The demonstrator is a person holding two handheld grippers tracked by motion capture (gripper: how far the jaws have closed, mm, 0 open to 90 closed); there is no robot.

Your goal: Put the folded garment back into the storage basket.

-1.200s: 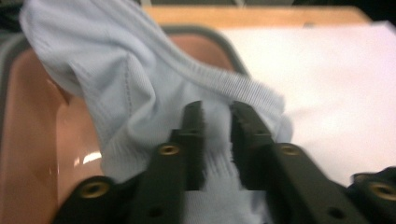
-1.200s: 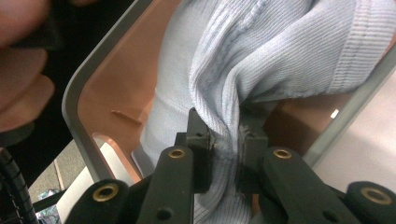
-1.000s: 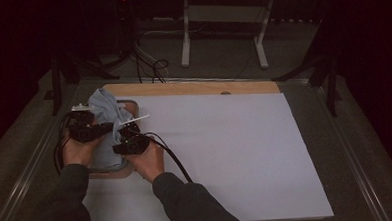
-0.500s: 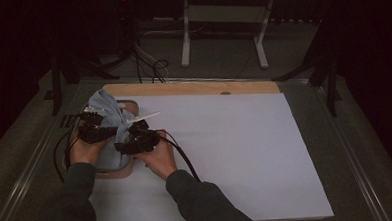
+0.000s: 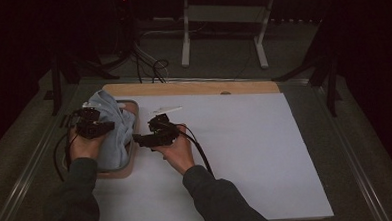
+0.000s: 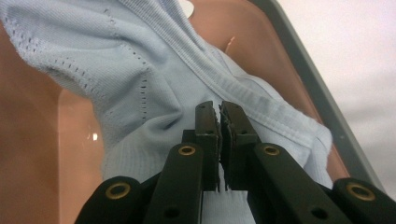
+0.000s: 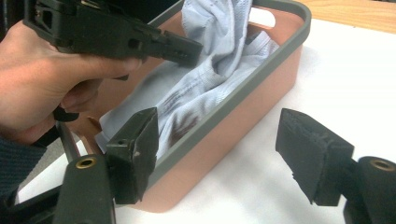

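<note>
A light blue knitted garment point(image 5: 115, 121) lies heaped in a pink basket with a grey rim point(image 5: 134, 149) at the table's left. My left gripper point(image 5: 108, 126) is over the basket, shut on a fold of the garment point(image 6: 140, 70); its tips point(image 6: 219, 116) pinch the fabric. The right gripper view shows that gripper point(image 7: 192, 50) against the cloth point(image 7: 210, 79). My right gripper point(image 5: 136, 139) is just right of the basket, pointing at its side. Its jaws have just been opening and stand wide point(image 7: 219, 149), gripping nothing, with the basket's rim point(image 7: 252, 88) ahead of them.
A white sheet point(image 5: 246, 153) covers the table, with a wooden strip point(image 5: 193, 88) along its far edge. A small white strip point(image 5: 165, 111) lies on the sheet behind my right gripper. A metal stand point(image 5: 186, 41) and cables point(image 5: 154, 67) sit beyond the table.
My right gripper has let go, opened wide and drawn to the right, off the basket. The left gripper has stayed over the basket, shut on the garment.
</note>
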